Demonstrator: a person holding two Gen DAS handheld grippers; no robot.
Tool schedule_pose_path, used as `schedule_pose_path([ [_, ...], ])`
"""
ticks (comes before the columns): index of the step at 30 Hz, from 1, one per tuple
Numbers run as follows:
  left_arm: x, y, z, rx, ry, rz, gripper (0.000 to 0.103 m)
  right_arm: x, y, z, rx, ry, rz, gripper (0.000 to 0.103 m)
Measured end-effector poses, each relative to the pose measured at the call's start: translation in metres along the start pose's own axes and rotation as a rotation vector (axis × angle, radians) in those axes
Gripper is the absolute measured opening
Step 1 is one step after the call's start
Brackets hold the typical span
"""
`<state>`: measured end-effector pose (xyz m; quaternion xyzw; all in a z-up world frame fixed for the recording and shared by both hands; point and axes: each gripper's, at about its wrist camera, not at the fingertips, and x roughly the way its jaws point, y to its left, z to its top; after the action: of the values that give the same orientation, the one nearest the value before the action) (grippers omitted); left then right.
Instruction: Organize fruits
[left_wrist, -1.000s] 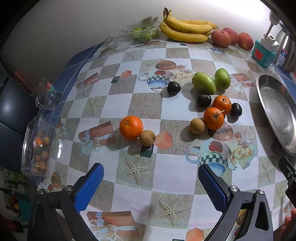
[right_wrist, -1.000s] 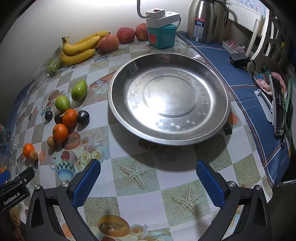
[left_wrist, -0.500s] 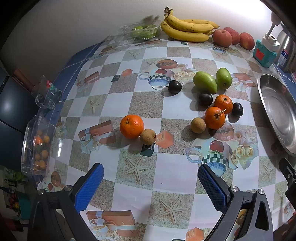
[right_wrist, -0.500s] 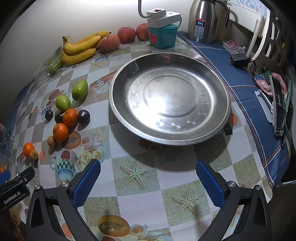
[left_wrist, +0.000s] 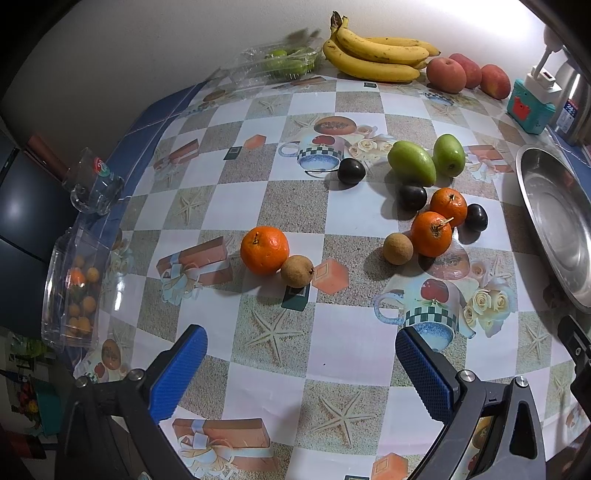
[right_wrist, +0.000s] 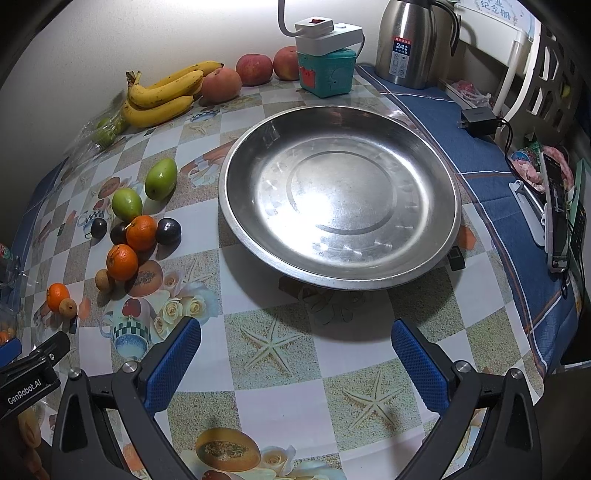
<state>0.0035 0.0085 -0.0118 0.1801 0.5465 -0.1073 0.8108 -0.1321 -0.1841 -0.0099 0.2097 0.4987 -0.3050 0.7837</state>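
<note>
While the wide, shallow stainless-steel dish (right_wrist: 340, 195) sits bare on the right of the patterned oilcloth table (left_wrist: 332, 350), both tools are held low over the near edge with nothing between their blue-padded jaws: the left tool (left_wrist: 300, 365) is spread wide before the loose fruit, the right tool (right_wrist: 295, 360) spread wide before the dish. Nearest the left tool lie a round orange tangerine (left_wrist: 264, 250) and a small tan-brown round fruit (left_wrist: 297, 271), touching each other. Further right a cluster is seen: two stemmed orange tangerines (left_wrist: 439, 219), a second tan fruit (left_wrist: 397, 249), three dark plums (left_wrist: 413, 196) and two green oval fruits (left_wrist: 424, 162). Yellow bananas (left_wrist: 376, 59) and red-blushed peaches (left_wrist: 461, 74) are lined against the far wall.

No fruit has yet been moved, so the first pick is judged to be the step in hand. The near tangerine is best taken first, since it stands apart from the cluster; the pads would be brought down either side of its widest part, angled so that the tan fruit leaning on it is not nudged and sent rolling. A gentle squeeze is advised, the skin being soft. Fruit should be set down in the dish, not dropped, because round pieces are likely to roll on bare metal.
</note>
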Motion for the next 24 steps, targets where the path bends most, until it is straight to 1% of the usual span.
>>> schedule_pose_path([
  [24,0.0002,-0.0006,0.0009,-0.005,0.004,-0.005,0.103,0.0022,0.0010,-0.0006,-0.003,0.005,0.001,0.103],
])
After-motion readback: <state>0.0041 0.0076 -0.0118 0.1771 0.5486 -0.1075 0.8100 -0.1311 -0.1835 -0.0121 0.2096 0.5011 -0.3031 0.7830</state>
